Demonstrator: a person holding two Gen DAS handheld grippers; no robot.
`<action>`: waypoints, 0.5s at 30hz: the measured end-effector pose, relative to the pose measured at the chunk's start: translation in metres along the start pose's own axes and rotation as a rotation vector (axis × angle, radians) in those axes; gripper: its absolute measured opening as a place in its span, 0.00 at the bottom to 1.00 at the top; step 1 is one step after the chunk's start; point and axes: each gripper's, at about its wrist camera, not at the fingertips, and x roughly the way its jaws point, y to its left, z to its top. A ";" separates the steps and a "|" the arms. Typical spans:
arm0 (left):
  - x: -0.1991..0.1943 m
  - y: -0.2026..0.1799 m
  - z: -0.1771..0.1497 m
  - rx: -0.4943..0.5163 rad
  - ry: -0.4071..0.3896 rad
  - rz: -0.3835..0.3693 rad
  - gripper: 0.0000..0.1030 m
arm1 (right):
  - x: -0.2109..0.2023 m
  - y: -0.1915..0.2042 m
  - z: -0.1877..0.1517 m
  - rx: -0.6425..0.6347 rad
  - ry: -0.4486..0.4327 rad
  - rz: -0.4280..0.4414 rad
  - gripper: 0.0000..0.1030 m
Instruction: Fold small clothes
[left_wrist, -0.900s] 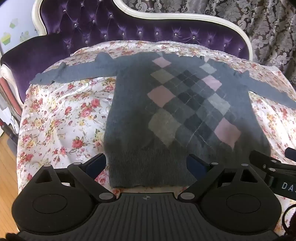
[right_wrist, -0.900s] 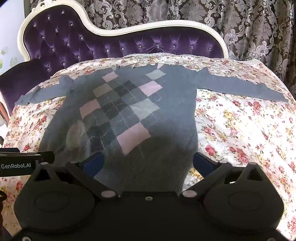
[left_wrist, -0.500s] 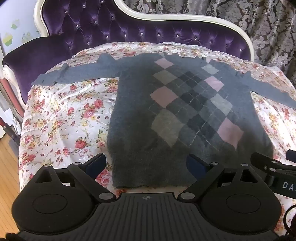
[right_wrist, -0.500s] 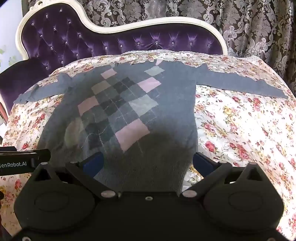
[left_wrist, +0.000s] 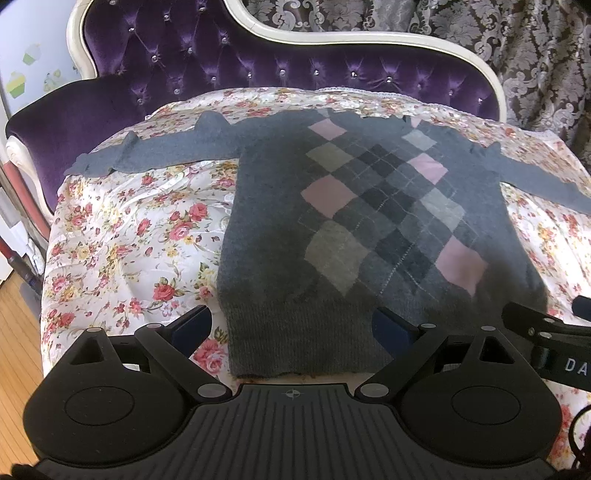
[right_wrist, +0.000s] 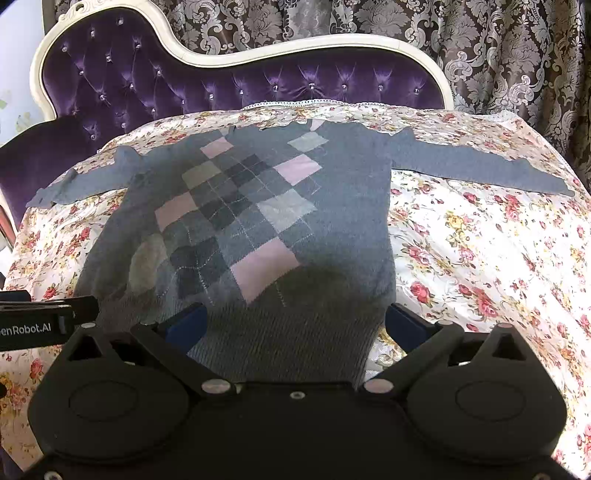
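The sweater (left_wrist: 369, 229) hem's near edge hides behind the tongs — one sleeve (left_wrist: 546, 184) runs off-frame.

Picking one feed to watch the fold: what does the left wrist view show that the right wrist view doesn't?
Only the left wrist view: the wood floor, cupcake stickers on the wall, and the sweater's bottom hem edge. Only the right wrist view: the far sleeve's whole length to its cuff. Both: the sweater lying flat on the floral cover, the purple headboard, and each gripper open above the hem.
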 end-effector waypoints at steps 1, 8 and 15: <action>0.000 -0.001 0.000 0.003 0.002 -0.004 0.92 | 0.000 0.000 0.000 0.000 0.000 0.000 0.99; -0.004 -0.008 -0.003 0.015 -0.004 -0.021 0.92 | -0.002 -0.002 0.000 0.005 -0.007 -0.001 0.99; -0.008 -0.012 -0.005 0.017 -0.009 -0.027 0.92 | -0.005 -0.005 -0.002 0.011 -0.007 -0.002 0.99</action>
